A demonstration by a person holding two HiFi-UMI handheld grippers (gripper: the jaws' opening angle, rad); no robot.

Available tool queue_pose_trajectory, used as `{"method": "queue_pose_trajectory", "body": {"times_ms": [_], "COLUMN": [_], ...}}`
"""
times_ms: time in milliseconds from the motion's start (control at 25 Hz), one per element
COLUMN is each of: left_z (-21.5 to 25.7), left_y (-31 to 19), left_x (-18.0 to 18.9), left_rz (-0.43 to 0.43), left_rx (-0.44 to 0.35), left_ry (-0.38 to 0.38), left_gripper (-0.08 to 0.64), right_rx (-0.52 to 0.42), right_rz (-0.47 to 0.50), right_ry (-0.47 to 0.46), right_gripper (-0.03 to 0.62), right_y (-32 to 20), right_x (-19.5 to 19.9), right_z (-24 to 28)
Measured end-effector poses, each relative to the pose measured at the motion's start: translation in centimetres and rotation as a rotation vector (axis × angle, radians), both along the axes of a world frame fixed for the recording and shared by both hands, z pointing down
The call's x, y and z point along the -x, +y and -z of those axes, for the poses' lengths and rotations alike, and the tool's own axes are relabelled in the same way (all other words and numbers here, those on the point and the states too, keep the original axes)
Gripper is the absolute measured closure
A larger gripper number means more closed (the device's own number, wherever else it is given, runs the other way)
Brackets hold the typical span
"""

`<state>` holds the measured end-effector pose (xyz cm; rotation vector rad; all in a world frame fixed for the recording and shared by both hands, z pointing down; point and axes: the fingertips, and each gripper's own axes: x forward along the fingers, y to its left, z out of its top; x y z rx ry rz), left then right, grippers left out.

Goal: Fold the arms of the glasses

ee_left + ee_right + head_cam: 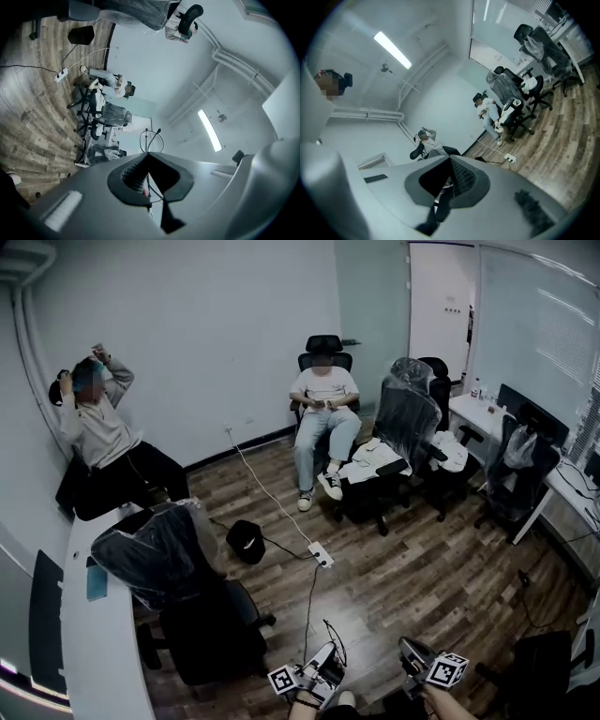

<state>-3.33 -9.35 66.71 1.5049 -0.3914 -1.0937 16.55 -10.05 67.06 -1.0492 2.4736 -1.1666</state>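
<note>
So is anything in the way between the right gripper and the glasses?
Nothing visible. In the head view the glasses stick up from the shut left gripper, and the shut right gripper sits just beside them, with only open air above the wood floor between.

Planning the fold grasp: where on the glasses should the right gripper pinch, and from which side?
Probably the thin arm end sticking out past the left gripper and its closed tips, approached from the right side with jaws across the wire. The glasses are clamped there, so only that protruding part stands clear.
</note>
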Motion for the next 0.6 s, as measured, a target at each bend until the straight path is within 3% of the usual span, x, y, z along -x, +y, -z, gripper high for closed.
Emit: {"method": "queue_pose_trajectory", "body": {"times_ms": [120, 400, 600], "left_z": [-0.3, -3.6, 0.4], "left_y": [-0.3, -1.5, -4.5], "left_x": [-2.4, -5.9, -9.4], "left_rz": [-0.032, -0.142, -0.261], "left_rx": [-0.018, 0.101, -0.03], "left_ry": [0.004, -0.106, -0.092], "left_gripper": [0.549, 0.549, 0.549], "right_rx": [-0.004, -0.033, -0.095], "right_rz": [-0.074, -0.172, -0.315], "right_ry": [0.031, -0.022, -0.04], "right_gripper": [0.586, 0.586, 0.586], "right_y": [0.3, 0.6, 1.1], "right_x": [-3.3, -7.2, -11.7], "right_z": [0.0, 0.3, 0.9]}}
